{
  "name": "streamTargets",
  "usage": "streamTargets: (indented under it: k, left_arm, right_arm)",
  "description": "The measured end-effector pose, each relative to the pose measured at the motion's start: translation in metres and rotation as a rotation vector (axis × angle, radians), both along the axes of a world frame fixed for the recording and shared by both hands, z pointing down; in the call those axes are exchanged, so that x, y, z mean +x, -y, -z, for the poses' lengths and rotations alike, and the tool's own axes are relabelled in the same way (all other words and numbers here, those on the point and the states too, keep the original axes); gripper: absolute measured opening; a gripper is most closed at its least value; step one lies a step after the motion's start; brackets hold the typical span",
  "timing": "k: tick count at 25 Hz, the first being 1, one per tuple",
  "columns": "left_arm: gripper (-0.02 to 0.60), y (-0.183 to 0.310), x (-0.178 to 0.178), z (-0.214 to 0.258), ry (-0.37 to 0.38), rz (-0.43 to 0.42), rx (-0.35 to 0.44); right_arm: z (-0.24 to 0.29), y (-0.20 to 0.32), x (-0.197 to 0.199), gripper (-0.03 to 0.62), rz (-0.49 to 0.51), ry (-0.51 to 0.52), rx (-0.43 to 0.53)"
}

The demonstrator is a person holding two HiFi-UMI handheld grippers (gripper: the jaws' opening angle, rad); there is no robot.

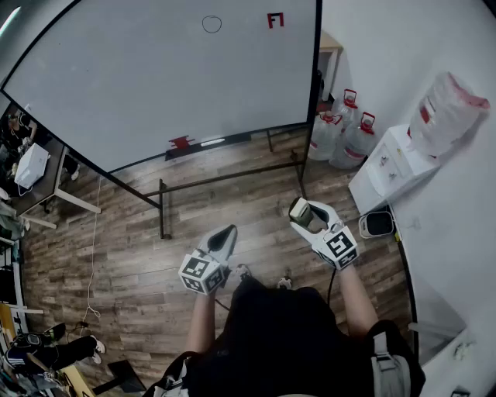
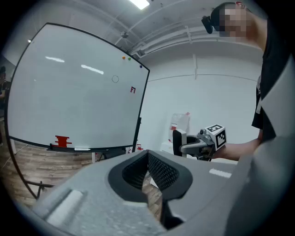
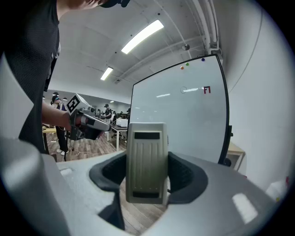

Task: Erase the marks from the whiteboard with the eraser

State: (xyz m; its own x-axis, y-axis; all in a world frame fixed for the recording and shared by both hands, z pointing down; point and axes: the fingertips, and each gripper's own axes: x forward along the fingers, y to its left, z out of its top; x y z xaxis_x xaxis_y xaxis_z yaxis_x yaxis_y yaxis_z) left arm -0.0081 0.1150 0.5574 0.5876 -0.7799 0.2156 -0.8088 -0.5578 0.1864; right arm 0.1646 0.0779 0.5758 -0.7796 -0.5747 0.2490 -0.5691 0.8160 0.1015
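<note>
Right gripper (image 1: 304, 214) pinches eraser (image 3: 146, 161), well apart from whiteboard (image 1: 155, 77); left gripper (image 1: 226, 233) pressed together, empty. Red mark (image 1: 275, 19), circle (image 1: 211, 24) near board's top. Stand bars (image 1: 225, 178) between grippers and board; water jugs (image 1: 341, 133) at right

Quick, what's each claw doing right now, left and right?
Left claw: closed, nothing in it.
Right claw: closed on the eraser.
</note>
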Motion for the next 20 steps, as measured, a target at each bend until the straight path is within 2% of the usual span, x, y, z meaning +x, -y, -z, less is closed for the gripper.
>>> streamTargets:
  k: [20]
  left_arm:
    - [0.011, -0.0006, 0.0007, -0.0026, -0.015, 0.024, -0.008]
  right_arm:
    - [0.0003, 0.0019, 0.0001, 0.258, 0.013, 0.005, -0.017]
